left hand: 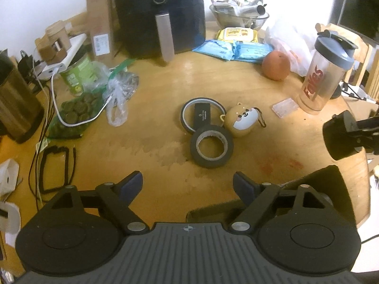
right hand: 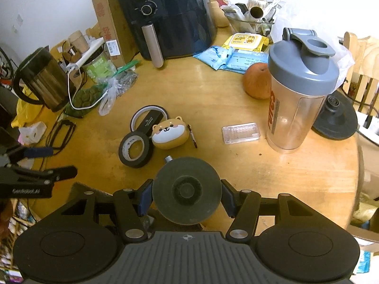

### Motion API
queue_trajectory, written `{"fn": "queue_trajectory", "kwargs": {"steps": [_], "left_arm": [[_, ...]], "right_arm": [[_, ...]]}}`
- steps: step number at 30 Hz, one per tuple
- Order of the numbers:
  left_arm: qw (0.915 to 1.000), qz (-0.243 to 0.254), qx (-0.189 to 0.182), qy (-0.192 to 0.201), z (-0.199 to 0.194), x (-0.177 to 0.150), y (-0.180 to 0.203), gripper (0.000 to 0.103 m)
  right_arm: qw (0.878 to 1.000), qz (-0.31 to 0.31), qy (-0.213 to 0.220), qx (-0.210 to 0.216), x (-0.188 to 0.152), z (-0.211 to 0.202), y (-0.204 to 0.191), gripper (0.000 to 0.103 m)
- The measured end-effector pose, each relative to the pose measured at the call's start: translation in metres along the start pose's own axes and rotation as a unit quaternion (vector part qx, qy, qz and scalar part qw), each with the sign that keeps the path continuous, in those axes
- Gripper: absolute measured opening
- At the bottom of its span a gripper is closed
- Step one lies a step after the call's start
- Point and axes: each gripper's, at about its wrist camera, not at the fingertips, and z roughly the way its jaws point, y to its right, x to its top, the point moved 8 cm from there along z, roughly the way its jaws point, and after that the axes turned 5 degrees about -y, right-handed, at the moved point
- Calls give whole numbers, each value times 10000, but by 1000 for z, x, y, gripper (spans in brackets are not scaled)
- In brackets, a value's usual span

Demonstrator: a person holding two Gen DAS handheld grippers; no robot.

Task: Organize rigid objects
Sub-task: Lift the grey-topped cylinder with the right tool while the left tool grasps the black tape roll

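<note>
My left gripper (left hand: 188,183) hangs open over bare tabletop with nothing between its fingers. Just beyond it lie a black tape roll (left hand: 211,146), a thin tape ring (left hand: 187,108) with a black bar (left hand: 201,116) across it, and a dog-faced case (left hand: 241,122). My right gripper (right hand: 187,197) is shut on a round dark grey disc (right hand: 187,190), held above the near table edge. The same tape roll (right hand: 135,149) and dog-faced case (right hand: 170,132) lie ahead of it to the left. A clear flat plastic case (right hand: 240,133) sits to the right. The left gripper (right hand: 63,161) shows at the left edge.
A grey-lidded shaker bottle (right hand: 298,94) and an orange fruit (right hand: 257,80) stand at the right. A black air fryer (right hand: 170,16), wipe packs (right hand: 227,56) and a glass bowl (right hand: 251,21) fill the back. A kettle (right hand: 42,78), bags and cables (left hand: 54,99) crowd the left.
</note>
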Motion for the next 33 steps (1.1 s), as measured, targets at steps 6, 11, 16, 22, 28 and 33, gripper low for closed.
{"fn": "queue_trajectory", "kwargs": {"steps": [6,11,16,22,28,33], "left_arm": [[9999,131,0,32,19,9,4,84],[9993,329,-162,11,39,16,16,84],[9983,393,-416,93,59,26,25,85],[9977,478,-470,-120,90,30,32,85],[9979,436,-407,-250,114,34,31,85],[9983,444,-310,-198,122,36,31,84]], "right_arm": [[10000,22,42,-68,-4,-4,1,61],[9999,93,67,-97,-7,-8,5,61],[9998,171,85,-86,-10,-11,8,61],[9993,345,132,-89,-11,-15,16,61],[9986,498,165,-120,-16,-21,24,61],[9975,656,190,-162,-18,-23,31,61]]}}
